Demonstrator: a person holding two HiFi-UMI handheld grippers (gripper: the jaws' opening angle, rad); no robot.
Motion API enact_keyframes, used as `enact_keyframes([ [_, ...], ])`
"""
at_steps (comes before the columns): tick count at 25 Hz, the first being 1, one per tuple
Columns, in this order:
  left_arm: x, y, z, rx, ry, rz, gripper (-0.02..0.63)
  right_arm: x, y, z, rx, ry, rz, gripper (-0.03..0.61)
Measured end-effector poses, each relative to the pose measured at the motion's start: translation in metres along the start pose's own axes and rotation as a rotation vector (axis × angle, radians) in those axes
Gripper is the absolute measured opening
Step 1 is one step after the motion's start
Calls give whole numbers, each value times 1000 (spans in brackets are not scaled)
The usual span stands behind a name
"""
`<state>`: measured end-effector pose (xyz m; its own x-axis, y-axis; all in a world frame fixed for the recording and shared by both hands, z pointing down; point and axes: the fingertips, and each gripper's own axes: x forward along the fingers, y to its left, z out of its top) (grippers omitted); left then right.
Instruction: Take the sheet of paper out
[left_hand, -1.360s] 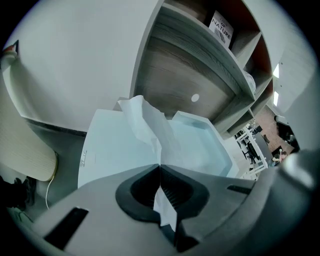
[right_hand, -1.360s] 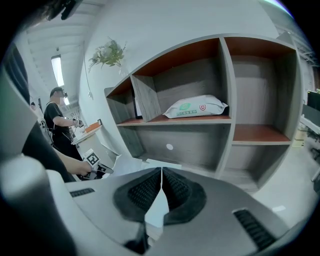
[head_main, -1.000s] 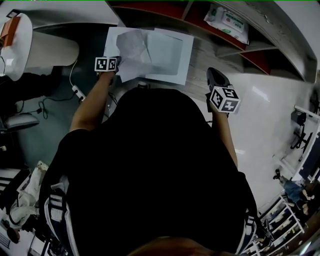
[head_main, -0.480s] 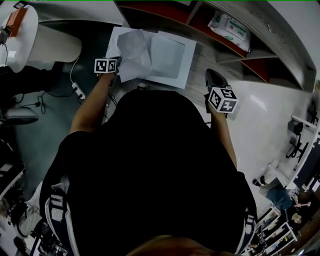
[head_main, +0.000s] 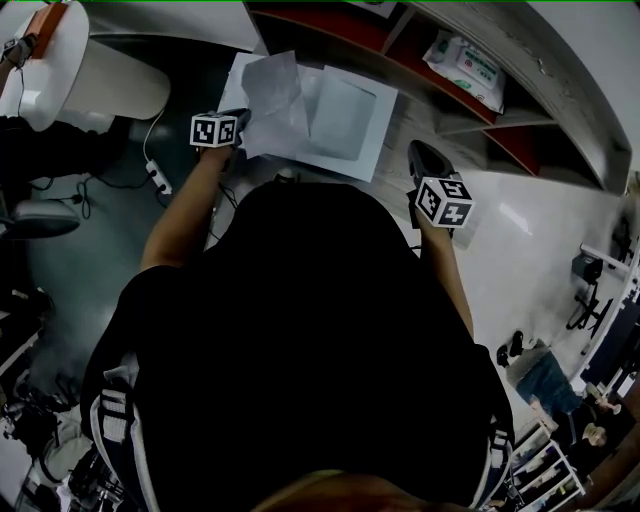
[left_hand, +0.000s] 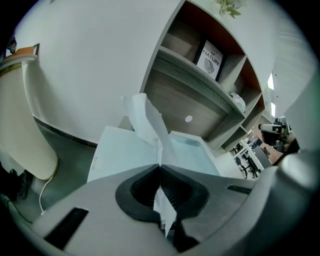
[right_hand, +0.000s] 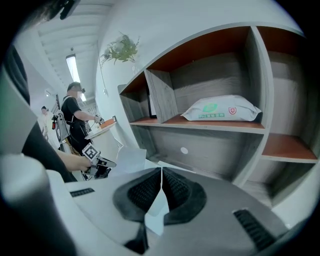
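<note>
Left tool (head_main: 241, 121), seen from the head view, is clamped on the near left edge of a sheet of paper (head_main: 272, 92). The creased sheet is tilted up over the left half of a flat white tray (head_main: 386, 122). The tray lies on a pale wood counter (head_main: 397, 152) at the foot of a shelf unit (head_main: 480, 118). Right tool (head_main: 421, 151) is held off the tray's right side, apart from it, above the counter's edge. A white pack of wipes (head_main: 462, 56) lies on a shelf beyond the tray, to the right. The person's dark top fills the lower half of the picture.

In the left gripper view the two dark pads are pressed together on the sheet. One crumpled part stands up above the tips, in front of the tray's middle. A narrow tail hangs down behind the pads. Above the tray, a book (left_hand: 210, 57) stands upright on an upper shelf.

In the right gripper view the pads meet at their tips, with a pale scrap of paper (right_hand: 156, 209) pinched between them and trailing below. Left of the tips, the left tool and the raised sheet show at the tray's far side. A person (right_hand: 75, 116) stands further back.
</note>
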<state>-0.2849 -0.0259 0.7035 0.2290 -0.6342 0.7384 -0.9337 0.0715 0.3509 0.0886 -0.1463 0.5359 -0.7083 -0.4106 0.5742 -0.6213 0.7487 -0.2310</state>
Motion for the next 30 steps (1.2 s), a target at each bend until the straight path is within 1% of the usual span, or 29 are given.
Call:
enact_keyframes([
  [3, -9, -6, 6, 7, -28, -9, 25, 1, 5, -1, -8, 5, 14, 15],
  [7, -19, -10, 13, 28, -54, 7, 25, 1, 8, -3, -18, 10, 29, 14],
  [15, -42, -34, 24, 54, -121, -22, 25, 2, 18, -1, -50, 9, 66, 15],
  [21, -56, -48, 31, 76, -158, -21, 25, 2, 23, 2, -68, 9, 97, 15],
  [30, -71, -67, 37, 75, -218, -27, 25, -1, 25, 3, -97, 19, 126, 15],
])
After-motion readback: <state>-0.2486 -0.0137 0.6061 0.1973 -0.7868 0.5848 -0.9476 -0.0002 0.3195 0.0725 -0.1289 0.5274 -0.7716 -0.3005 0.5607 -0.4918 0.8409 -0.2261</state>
